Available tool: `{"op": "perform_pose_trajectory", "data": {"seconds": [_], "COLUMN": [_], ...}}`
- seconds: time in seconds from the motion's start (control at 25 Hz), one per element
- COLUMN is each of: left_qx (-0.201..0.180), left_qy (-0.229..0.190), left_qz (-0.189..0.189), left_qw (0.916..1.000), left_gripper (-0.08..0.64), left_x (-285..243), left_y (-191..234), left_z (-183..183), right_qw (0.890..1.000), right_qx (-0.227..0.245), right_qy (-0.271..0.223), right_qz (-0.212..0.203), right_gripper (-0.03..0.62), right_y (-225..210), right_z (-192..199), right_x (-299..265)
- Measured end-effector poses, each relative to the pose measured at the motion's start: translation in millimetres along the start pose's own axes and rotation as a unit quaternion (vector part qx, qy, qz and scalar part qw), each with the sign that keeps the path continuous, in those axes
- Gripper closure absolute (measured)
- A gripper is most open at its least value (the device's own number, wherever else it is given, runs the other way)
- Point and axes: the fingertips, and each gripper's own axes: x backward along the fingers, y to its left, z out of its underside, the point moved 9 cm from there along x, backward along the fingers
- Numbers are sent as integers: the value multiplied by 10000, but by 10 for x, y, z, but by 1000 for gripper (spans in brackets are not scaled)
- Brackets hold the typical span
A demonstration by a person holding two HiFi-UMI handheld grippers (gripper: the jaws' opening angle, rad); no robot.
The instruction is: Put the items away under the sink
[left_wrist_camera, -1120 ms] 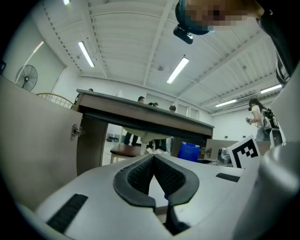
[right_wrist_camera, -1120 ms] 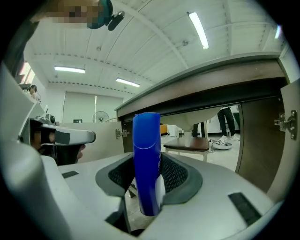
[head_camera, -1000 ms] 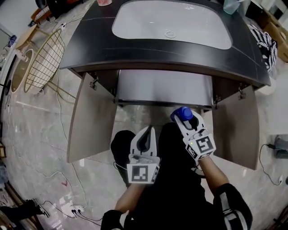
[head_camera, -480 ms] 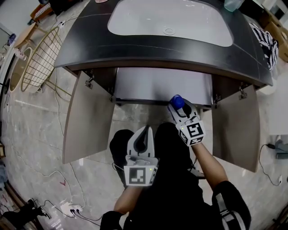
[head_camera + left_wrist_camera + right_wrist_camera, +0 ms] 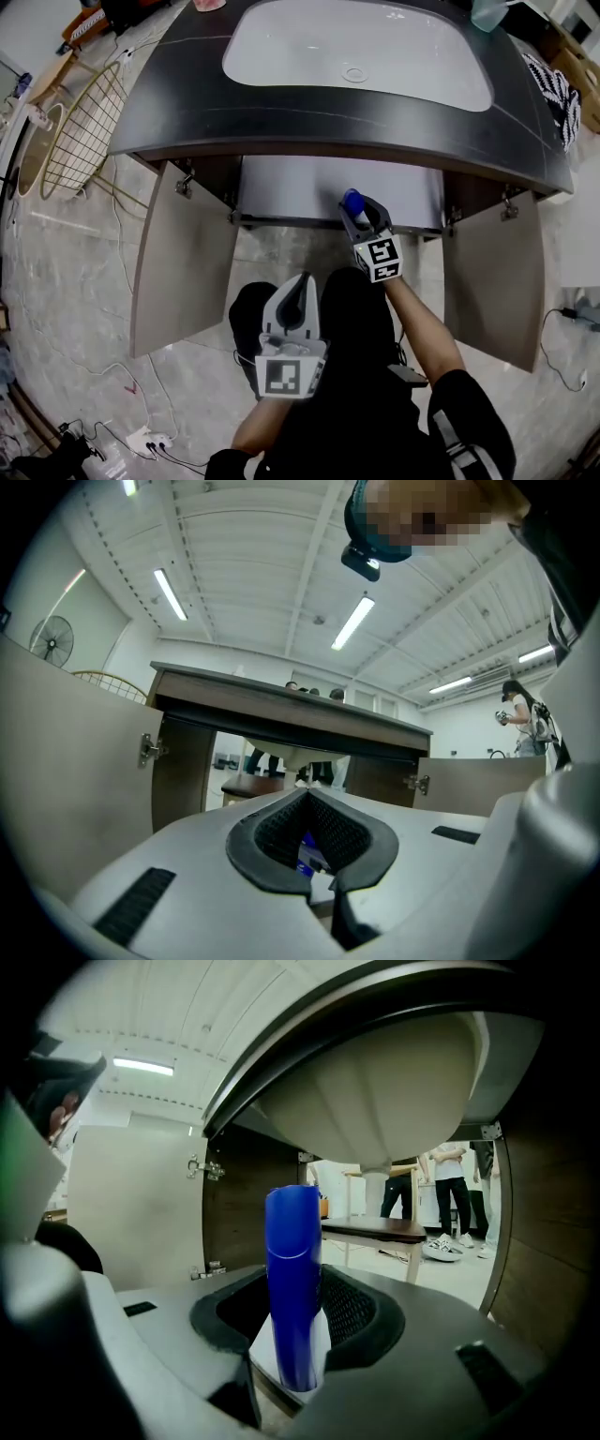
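right tongs (image 5: 360, 214) — bottle (image 5: 292, 1269) base hidden

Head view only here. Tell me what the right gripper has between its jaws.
Observer: A bottle with a tall blue cap, standing upright. The right gripper has its jaws closed on it, with a white body showing below the cap.
Operator: Report what is above it.
Observer: The pale underside of the sink basin, apart from the cap.
Operator: Now say what lies past it.
Observer: The cabinet shows no back panel. A table and people's legs stand beyond.
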Motion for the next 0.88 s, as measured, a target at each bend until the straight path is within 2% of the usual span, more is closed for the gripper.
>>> {"op": "perform_pose_trajectory", "data": {"seconds": [0.28,0.44,0.88], "left_qx": [4,36,-37], "left_qy": [-17,48,121], "left_qz": [46,60,45], "left_qw": [10000,10000,9999], "left_gripper": [546,546,546], "left_x": [-90,-106,-109], "left_y": [79,119,254], "left_z": [32,61,109], "right_qw": [9997,9993,9985], "right_qx": [41,-36,-145], "right_qy": [231,357,428], "right_qz": [-30,113,300], "right_gripper": [434,434,434], "right_y": [-52,-113,-192], "right_z": [370,550,793], "right_x": [-342,-457,-666]}}
